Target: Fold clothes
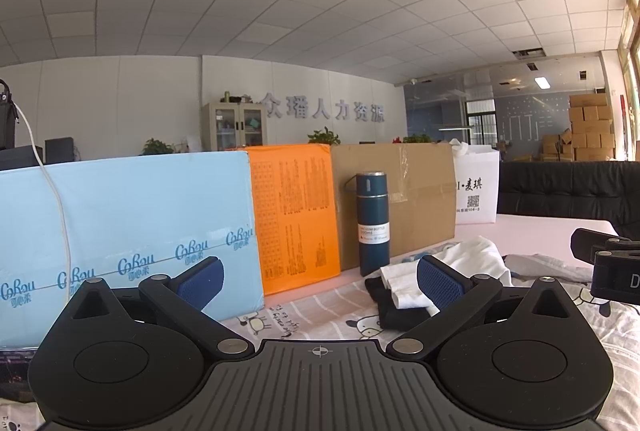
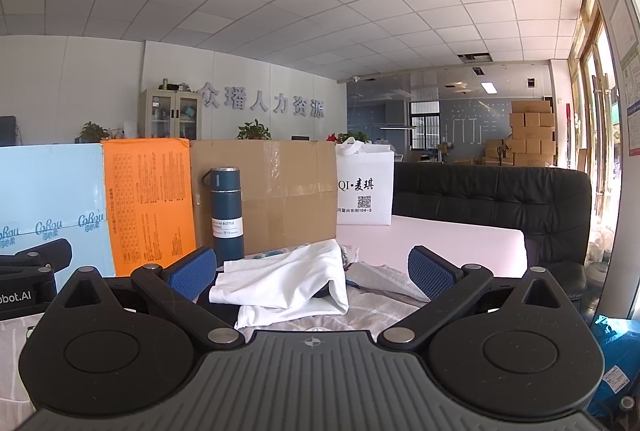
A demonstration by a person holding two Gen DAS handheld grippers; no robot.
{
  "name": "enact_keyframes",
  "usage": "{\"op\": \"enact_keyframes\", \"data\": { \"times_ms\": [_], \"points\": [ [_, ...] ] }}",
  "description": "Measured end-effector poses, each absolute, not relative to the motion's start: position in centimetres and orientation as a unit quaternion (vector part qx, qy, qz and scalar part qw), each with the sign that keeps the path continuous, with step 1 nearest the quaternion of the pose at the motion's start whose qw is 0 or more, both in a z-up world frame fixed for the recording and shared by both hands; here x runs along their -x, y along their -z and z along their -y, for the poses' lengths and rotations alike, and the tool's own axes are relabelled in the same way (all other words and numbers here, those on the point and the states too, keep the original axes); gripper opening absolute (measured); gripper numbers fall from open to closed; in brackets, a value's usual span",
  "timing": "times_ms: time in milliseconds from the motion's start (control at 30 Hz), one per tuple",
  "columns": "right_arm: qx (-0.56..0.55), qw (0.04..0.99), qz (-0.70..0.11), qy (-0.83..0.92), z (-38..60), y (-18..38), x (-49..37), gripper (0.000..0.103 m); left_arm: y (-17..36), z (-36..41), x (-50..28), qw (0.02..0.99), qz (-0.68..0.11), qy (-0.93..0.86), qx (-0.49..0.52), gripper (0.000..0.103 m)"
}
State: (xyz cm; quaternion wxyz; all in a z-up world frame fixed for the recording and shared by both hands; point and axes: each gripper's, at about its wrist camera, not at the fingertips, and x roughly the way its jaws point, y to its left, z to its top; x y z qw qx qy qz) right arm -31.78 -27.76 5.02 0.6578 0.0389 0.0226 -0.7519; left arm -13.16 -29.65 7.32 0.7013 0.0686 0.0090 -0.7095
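Note:
A crumpled white garment (image 2: 292,279) lies on the patterned sheet (image 2: 360,315), on top of a black garment (image 1: 396,311) and next to a grey one (image 2: 384,279). In the left wrist view the white garment (image 1: 460,267) lies just beyond the right fingertip. My left gripper (image 1: 320,281) is open and empty, held above the sheet (image 1: 304,315). My right gripper (image 2: 312,271) is open and empty, with the white garment lying ahead between its fingers. Each gripper's body shows at the edge of the other's view.
A blue vacuum bottle (image 2: 227,215) stands behind the clothes, against a cardboard box (image 2: 280,191). An orange box (image 2: 148,203), a light blue box (image 1: 128,227) and a white bag (image 2: 364,187) line the back. A black sofa (image 2: 492,199) stands to the right.

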Motion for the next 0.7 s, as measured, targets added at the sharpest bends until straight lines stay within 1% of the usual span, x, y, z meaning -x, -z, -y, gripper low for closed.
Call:
{"op": "enact_keyframes", "data": {
  "times_ms": [700],
  "points": [
    [-0.038,0.659,-0.027,0.750,27.81,-4.81,31.76,0.103,-7.37,29.61,13.35,0.702,-0.009,0.709,-0.069,0.103]
  ]
}}
